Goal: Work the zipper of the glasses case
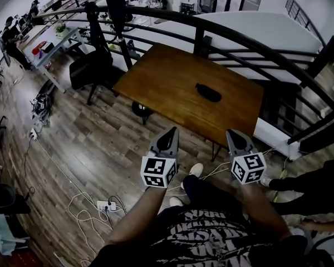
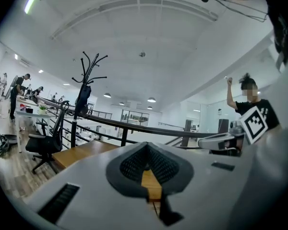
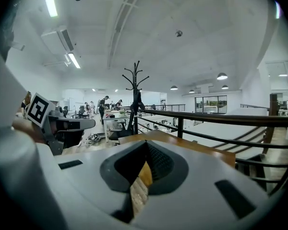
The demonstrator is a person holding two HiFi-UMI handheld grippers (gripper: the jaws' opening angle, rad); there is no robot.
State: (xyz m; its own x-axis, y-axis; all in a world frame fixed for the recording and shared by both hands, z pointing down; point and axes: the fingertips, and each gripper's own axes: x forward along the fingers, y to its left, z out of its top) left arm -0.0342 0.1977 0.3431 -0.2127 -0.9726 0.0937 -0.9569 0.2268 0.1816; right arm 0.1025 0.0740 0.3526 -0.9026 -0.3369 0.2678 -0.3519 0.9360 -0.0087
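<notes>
Closest in, the person holds both tools out at waist height over a wooden floor [image 1: 89,143] strewn with cables [image 1: 83,204]. The left tongs [image 1: 170,132] are pinched together to a point with nothing between them, and their own view shows the tips [image 2: 146,145] meeting with only bare wood visible through the gap below. The right tongs [image 1: 234,133] are likewise closed and empty, tips [image 3: 145,143] touching. Farther on stands the wooden counter [image 1: 167,88], and on it, toward its right half and well apart from both tools, lies the dark glasses case [image 1: 208,92] by itself. Its zipper is too small to make out from here. Behind the counter runs a dark railing [image 1: 234,35]. By my reading the task has not really begun: this is the approach step, with neither tool near the case. The next move likely calls for stepping up to the counter, spreading one pair to steady the case's body, and bringing the other down to the zipper pull once it can be found.
</notes>
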